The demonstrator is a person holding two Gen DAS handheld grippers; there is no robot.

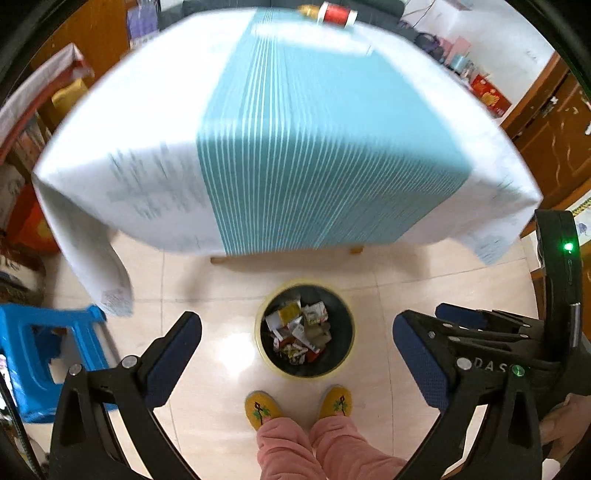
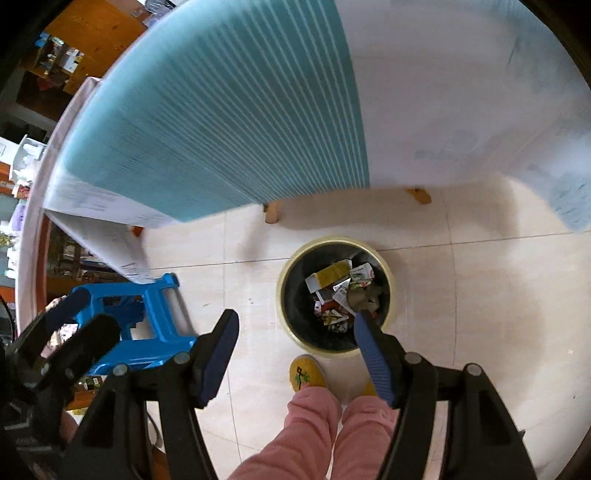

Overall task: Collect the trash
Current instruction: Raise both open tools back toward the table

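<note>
Left wrist view looks steeply down at the trash bin (image 1: 305,328), a small round tub with a pale yellow rim standing on the tiled floor, just in front of the person's yellow slippers (image 1: 263,405) and just short of the table (image 1: 258,129) with its white and teal striped cloth. Inside the bin lies the trash (image 1: 301,330): crumpled wrappers, small flattened cartons, scraps of printed paper. The left gripper (image 1: 297,354) hangs above the bin with its jaws spread wide and nothing between its blue pads.

The right gripper (image 2: 295,354) is above the bin too, jaws well apart and empty; one of its fingertips (image 2: 364,325) overlaps the bin's near rim in the picture, though I judge it is well above it. To the bin's left sits a blue plastic stool (image 2: 147,325). At the far end of the table, well away from the bin, I can make out a red can (image 1: 334,14), blurred, with something yellowish beside it.

The rubbish looks light and thin: paper and card that will crush and flex, and glossy wrappers that may slip. I would pinch any further piece across a folded edge or a carton's flat faces, not by a loose corner. The can, if it counts as trash, is stiff and round, best taken across its middle. Whether more trash is left on the table I cannot tell from here.
</note>
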